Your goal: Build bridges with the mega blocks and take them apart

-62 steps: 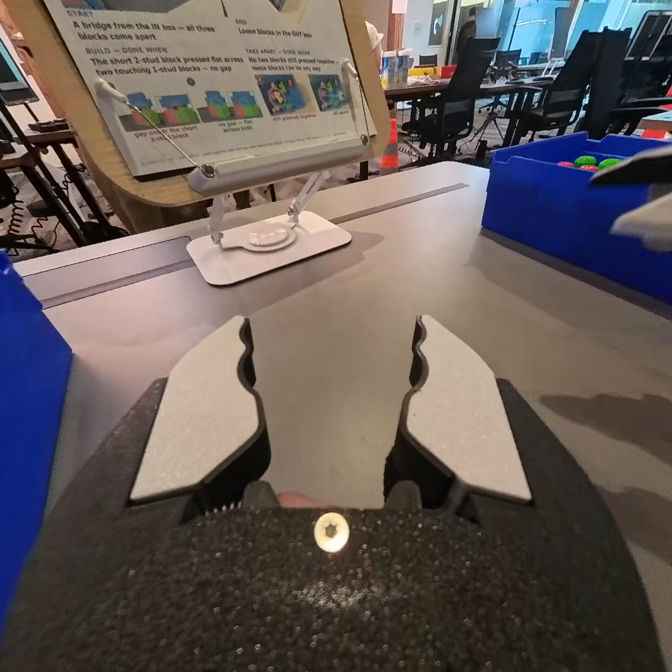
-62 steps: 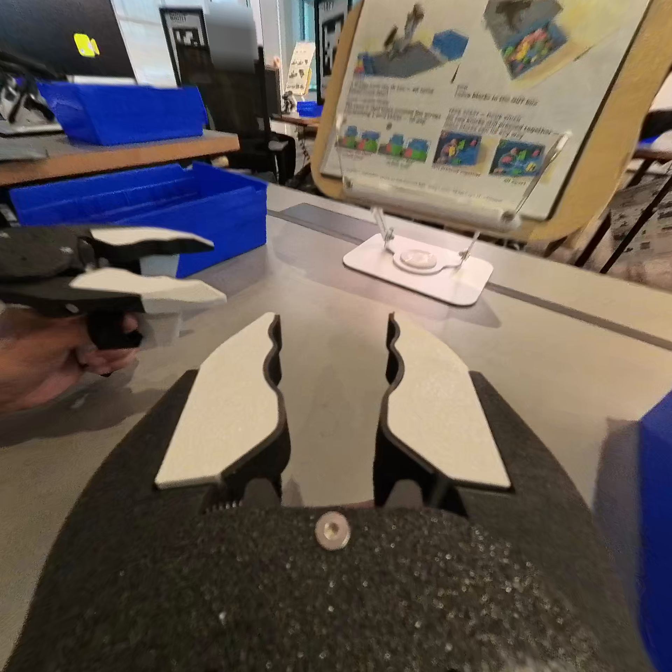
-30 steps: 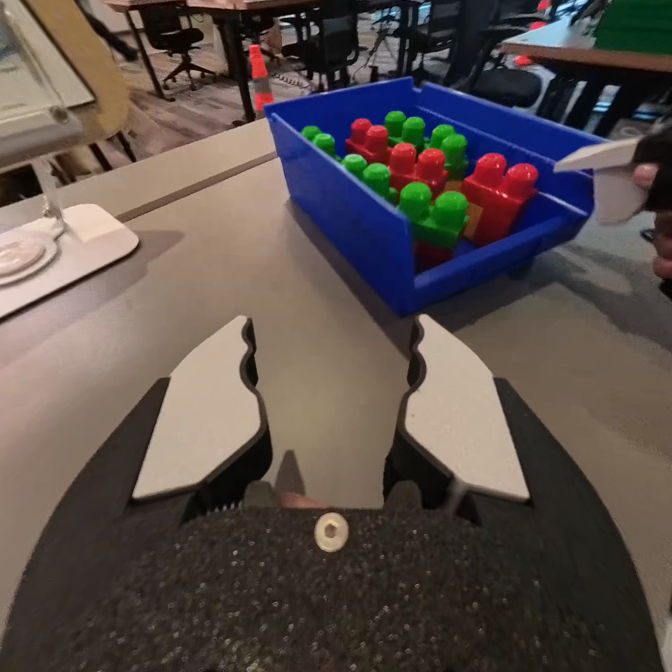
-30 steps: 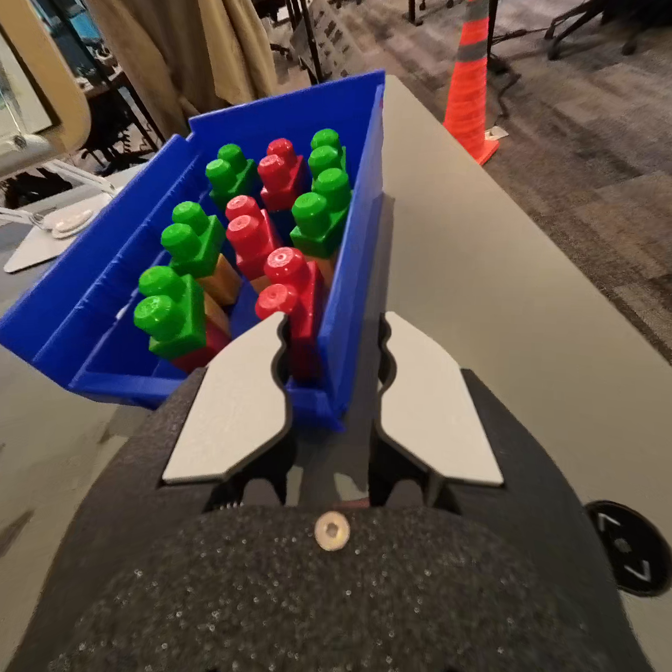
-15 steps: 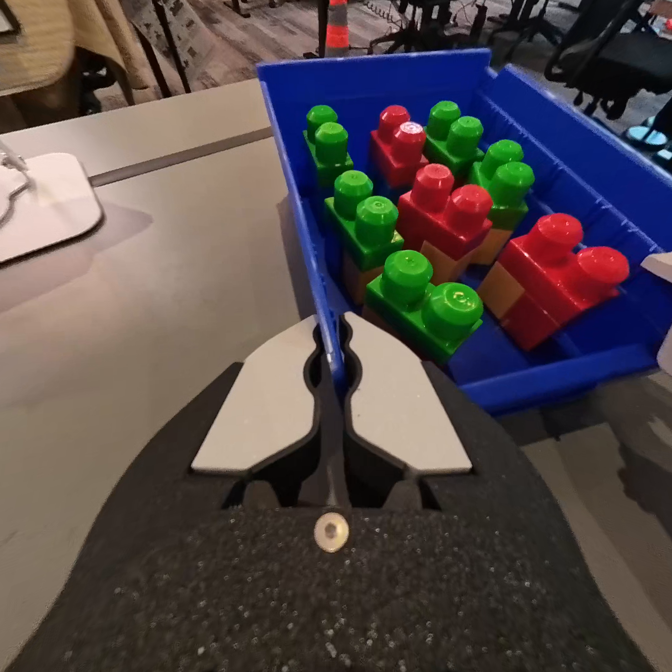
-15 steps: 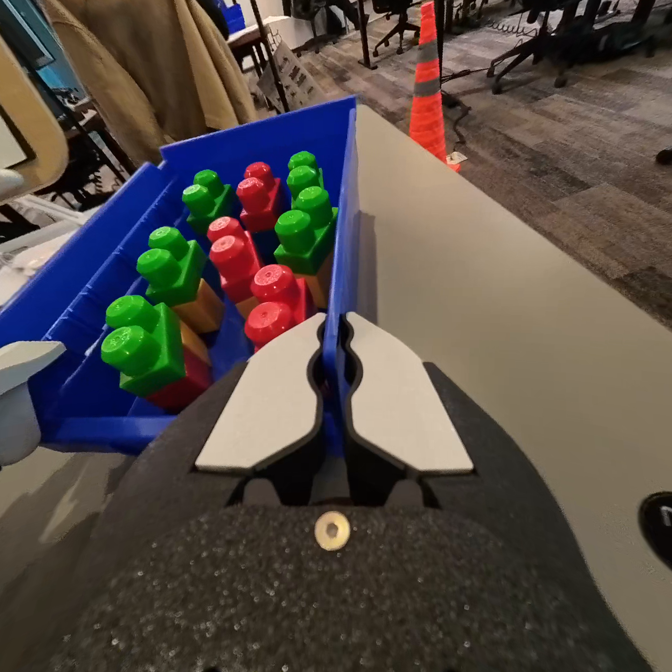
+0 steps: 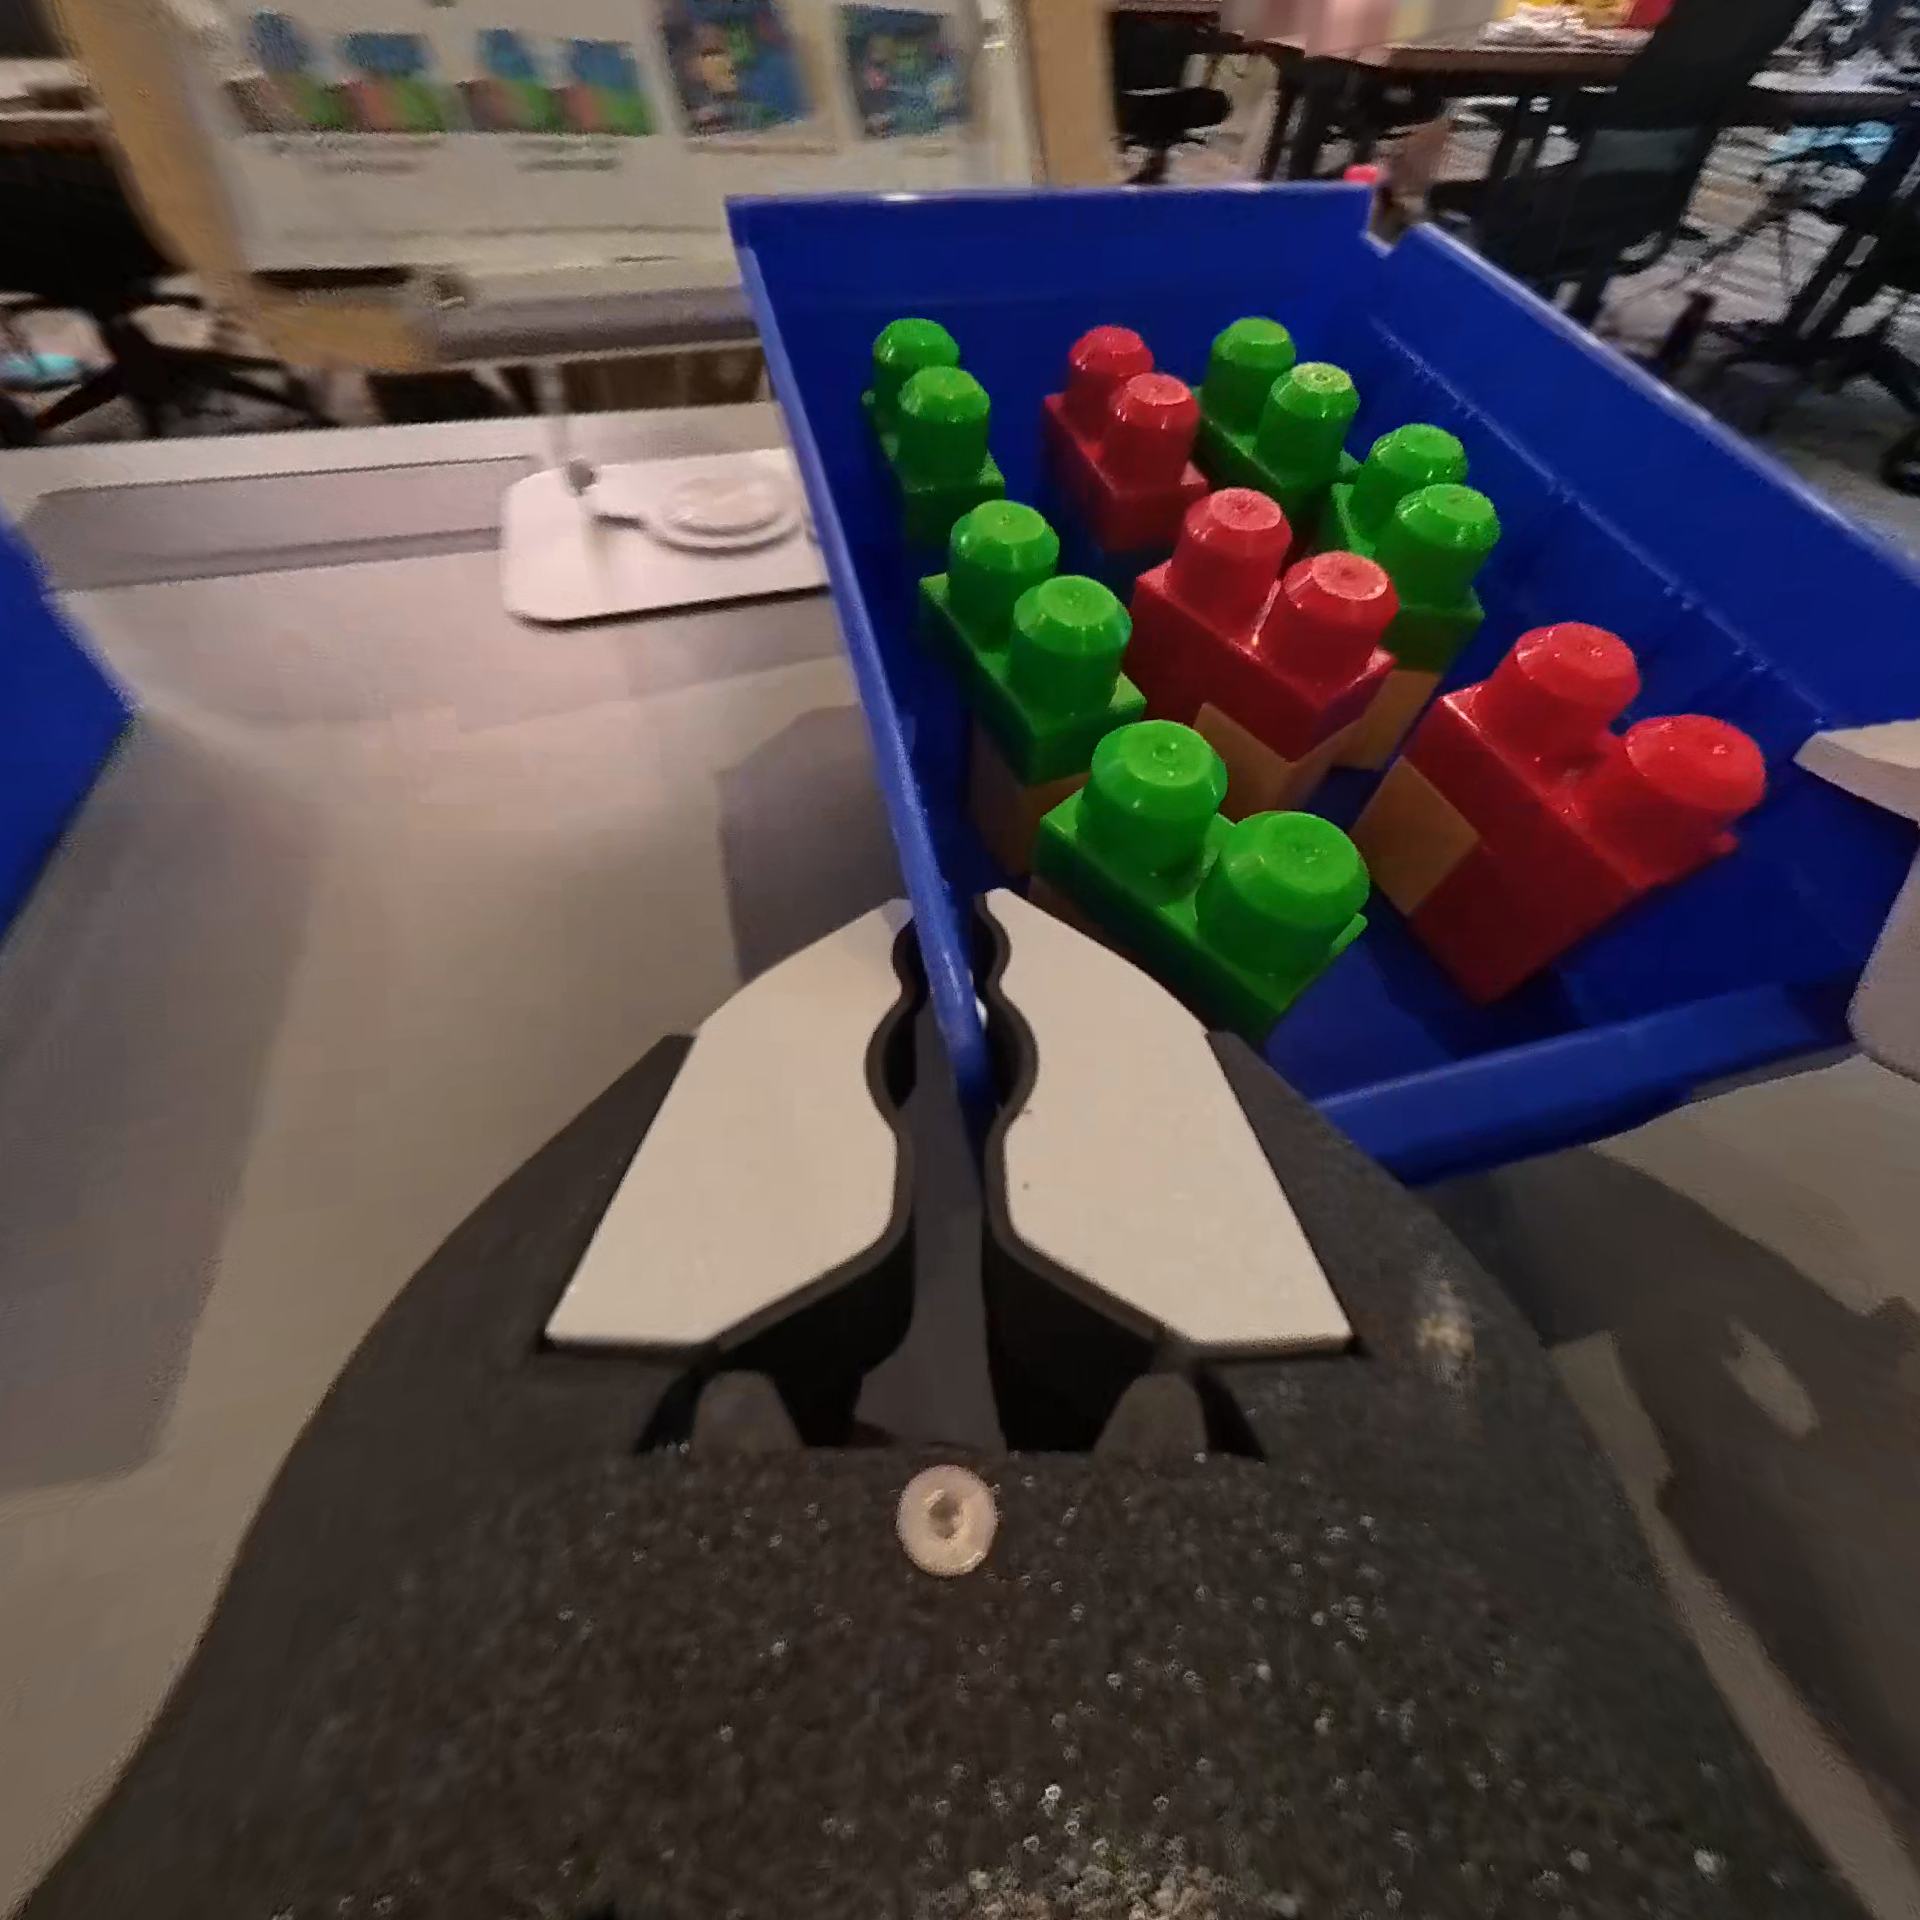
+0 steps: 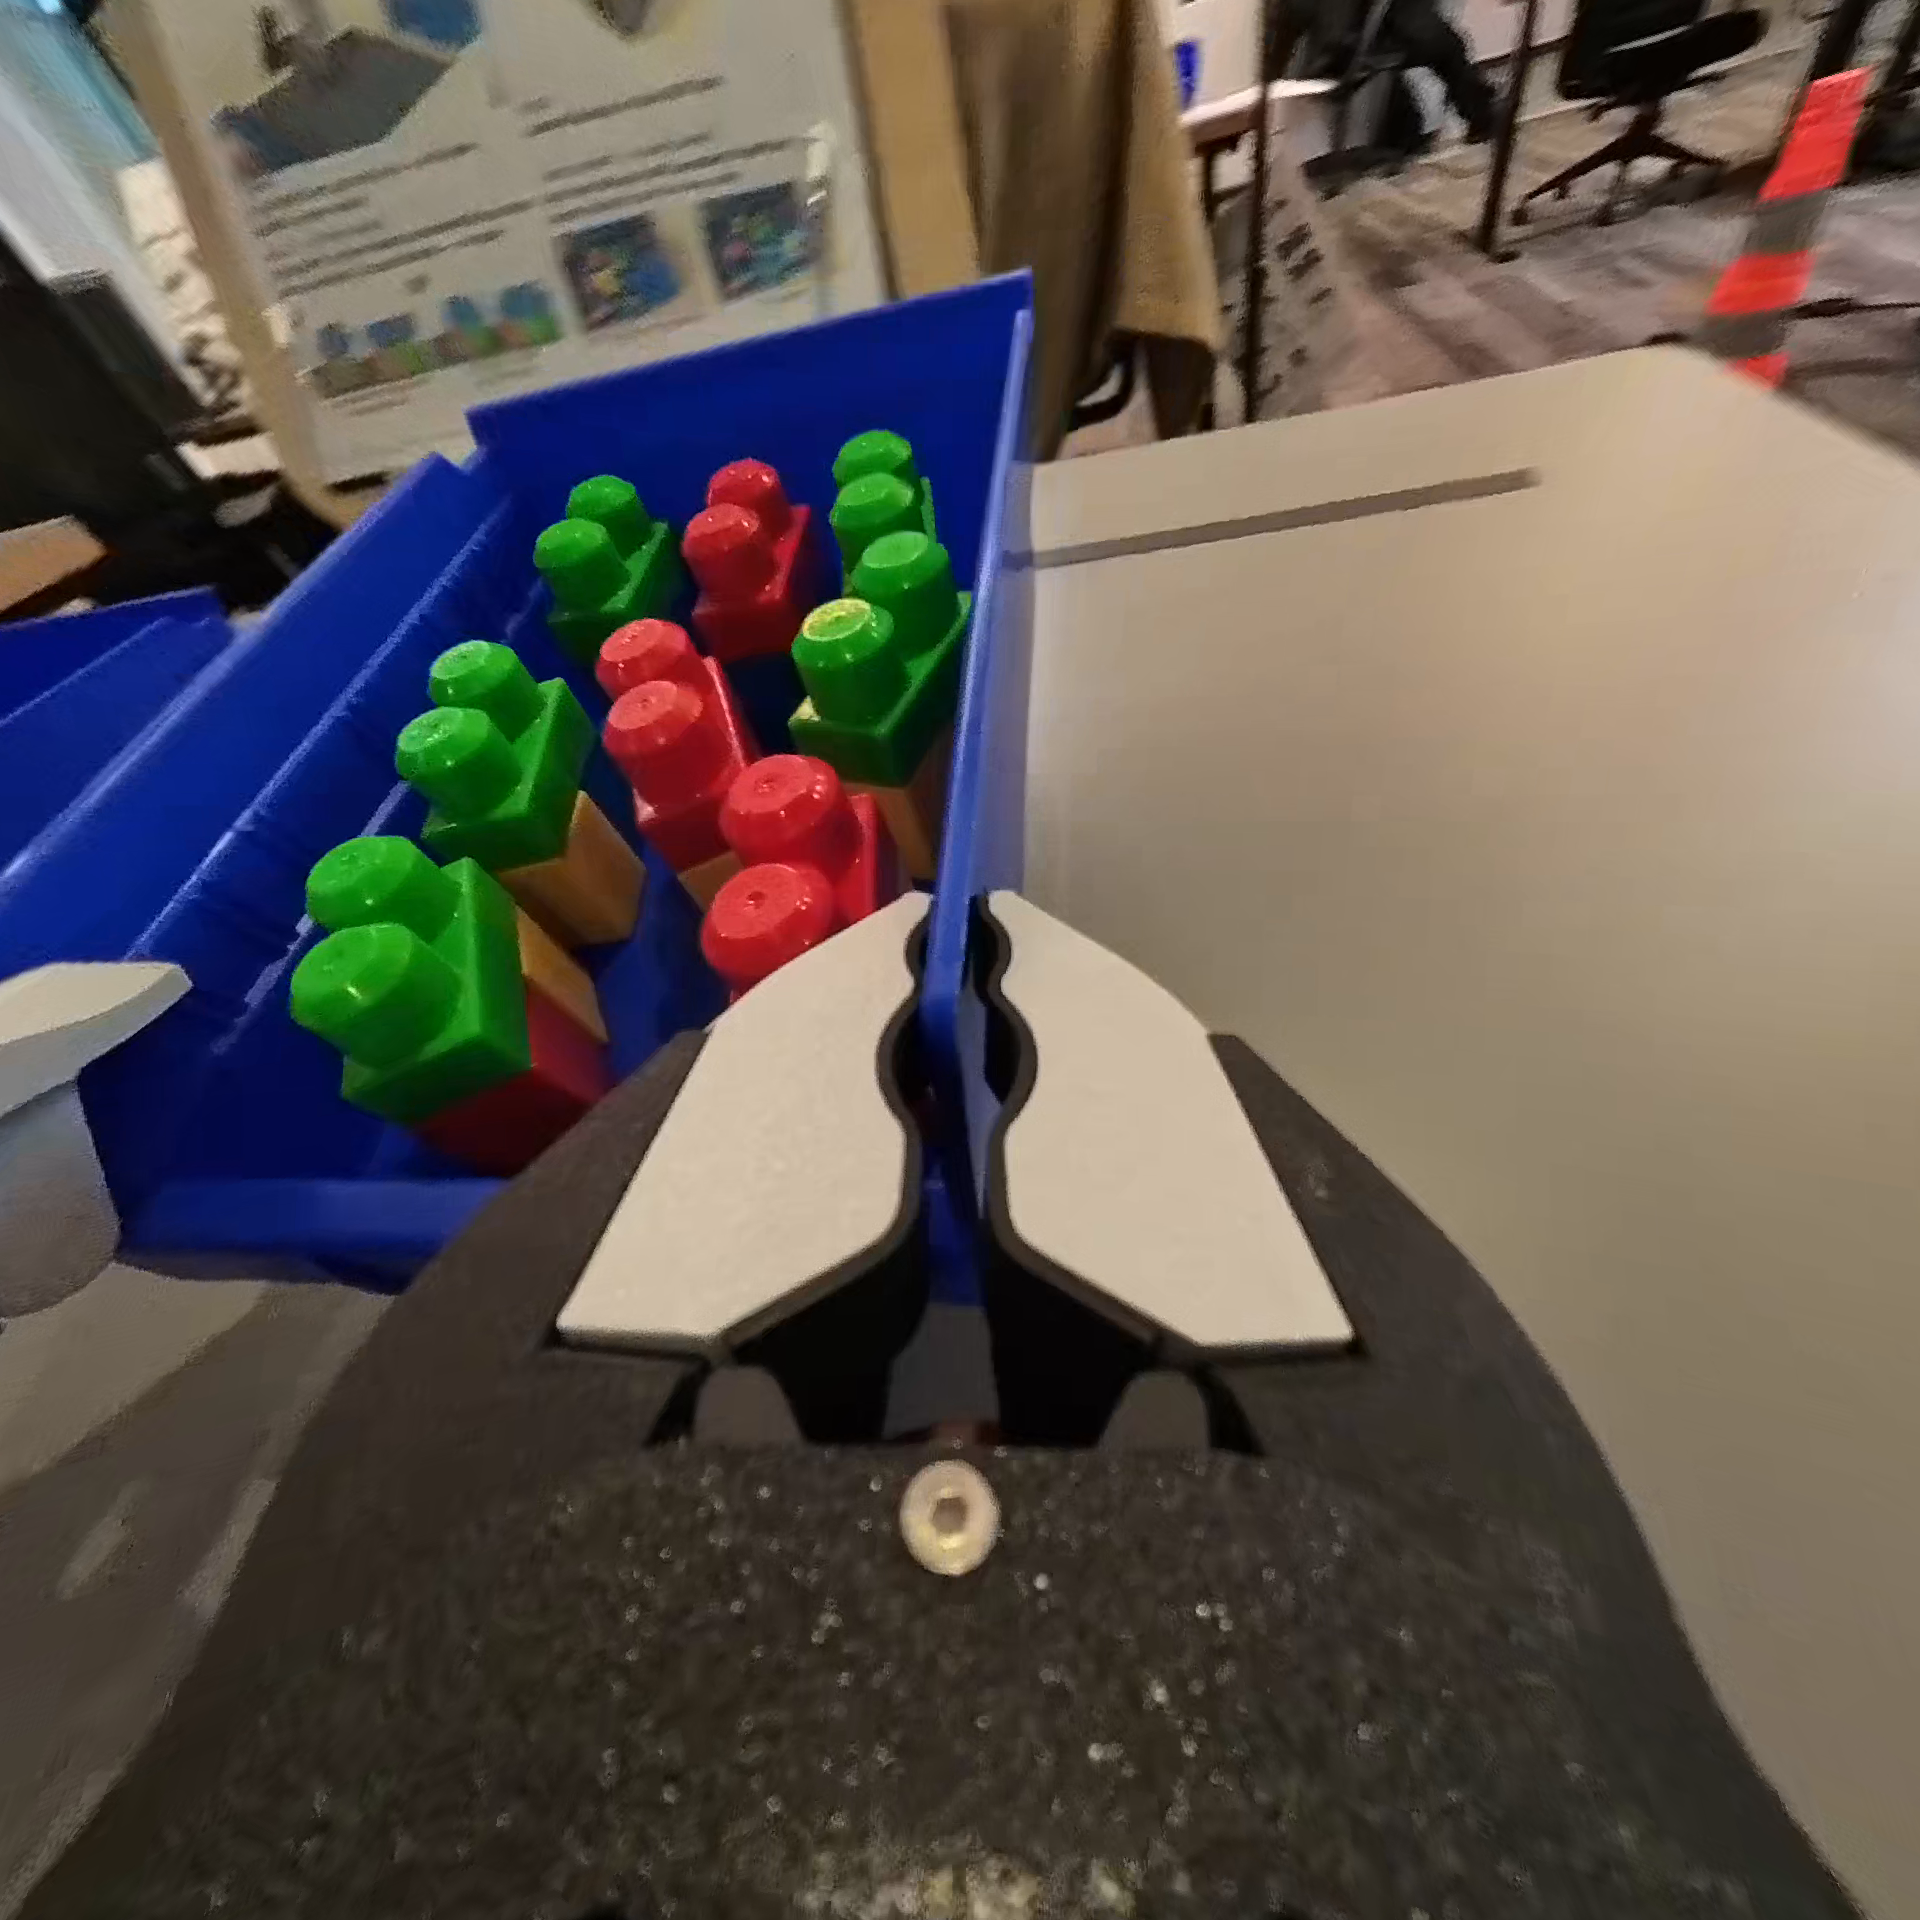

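Two wrist views over a grey table [image 7: 416, 779], both centred on one blue bin [image 7: 1621, 499] full of block bridges.

Left wrist view: left gripper [image 7: 948, 940] in the lower centre of the frame, both fingers pinched tight on the bin's left side wall, one grey finger [image 7: 748, 1143] outside the wall and the other inside. Bin filling the upper right of the frame, seemingly tilted and raised off the table at its near end, with a shadow beneath. Inside the bin, upright bridges in rows: green-topped bridges [image 7: 1195, 883] nearest the clamped wall and along the back, red-topped bridges [image 7: 1558, 790] in the middle and toward the right, tan and red blocks underneath. Tip of the other gripper at the right edge of the frame, against the bin's right side. Edge of a second blue bin [image 7: 42, 707] at the far left. Blurred instruction board [image 7: 540, 125] on a white stand base [image 7: 644, 551] in the upper left, office chairs in the upper right.

Right wrist view: right gripper [image 8: 954, 925] in the lower centre, fingers clenched on the bin's right side wall [image 8: 987, 644], which runs straight up the middle of the frame. Blocks to the left of that wall, bare table to the right. Left gripper's fingertip at the left edge, on the bin's far wall. An orange traffic cone [image 8: 1787, 218], blurred, in the upper right corner.
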`<state>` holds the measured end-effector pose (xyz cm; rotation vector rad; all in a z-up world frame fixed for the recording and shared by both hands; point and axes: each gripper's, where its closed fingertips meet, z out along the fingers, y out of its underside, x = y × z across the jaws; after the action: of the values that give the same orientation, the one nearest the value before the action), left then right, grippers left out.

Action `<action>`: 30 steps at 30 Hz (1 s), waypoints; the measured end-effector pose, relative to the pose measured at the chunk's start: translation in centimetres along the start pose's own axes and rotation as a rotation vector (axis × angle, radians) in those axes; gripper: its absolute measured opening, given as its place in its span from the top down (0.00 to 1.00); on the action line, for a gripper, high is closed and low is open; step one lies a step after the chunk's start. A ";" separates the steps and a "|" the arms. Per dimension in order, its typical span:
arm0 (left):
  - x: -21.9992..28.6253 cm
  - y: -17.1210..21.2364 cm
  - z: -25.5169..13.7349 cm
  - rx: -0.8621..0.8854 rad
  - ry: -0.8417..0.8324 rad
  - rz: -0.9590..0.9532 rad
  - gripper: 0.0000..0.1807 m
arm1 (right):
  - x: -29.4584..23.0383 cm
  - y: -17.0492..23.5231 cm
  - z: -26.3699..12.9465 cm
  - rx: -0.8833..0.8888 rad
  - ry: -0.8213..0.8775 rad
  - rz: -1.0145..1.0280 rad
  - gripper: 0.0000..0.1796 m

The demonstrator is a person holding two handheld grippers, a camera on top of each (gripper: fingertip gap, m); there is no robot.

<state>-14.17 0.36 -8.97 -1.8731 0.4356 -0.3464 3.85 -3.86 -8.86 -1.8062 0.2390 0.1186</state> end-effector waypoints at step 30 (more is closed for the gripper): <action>-31.3 2.3 -13.4 0.138 -0.327 -0.215 0.67 | -12.3 2.7 2.4 -0.095 -0.429 -0.112 0.69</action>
<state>-48.18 2.79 -7.51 -1.8024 -0.0118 -0.2008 -8.66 -0.89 -9.46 -1.8354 -0.1756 0.4377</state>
